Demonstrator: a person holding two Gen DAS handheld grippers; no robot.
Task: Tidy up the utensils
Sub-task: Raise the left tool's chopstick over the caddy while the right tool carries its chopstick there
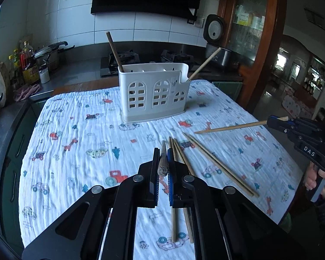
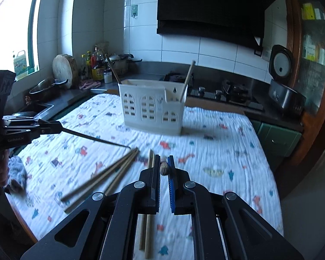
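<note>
A: What's in hand?

B: Judging by the grips, a carry. The left gripper (image 1: 163, 162) is clamped tight on a dark, worn chopstick (image 1: 163, 163) seen end-on, and the right gripper (image 2: 163, 166) is pinched the same way on a paler chopstick (image 1: 231, 127), visible from the left camera at three o'clock, held clear of the cloth.

A: And next?

B: Probably up toward twelve o'clock, tip each stick down, and let go over the utensil holder (image 1: 155, 91). Its slots look narrow, so aim likely matters.

A: What's left?

B: Just beyond the left jaws, loose chopsticks (image 1: 218, 166) lie at one to three o'clock on the printed cloth (image 1: 75, 130), slim, pale wood, some paired. Farther off the white holder stands upright with arched cut-outs; a dark stick (image 1: 114, 51) leans at its left end, a light one (image 1: 204, 64) at its right.
</note>
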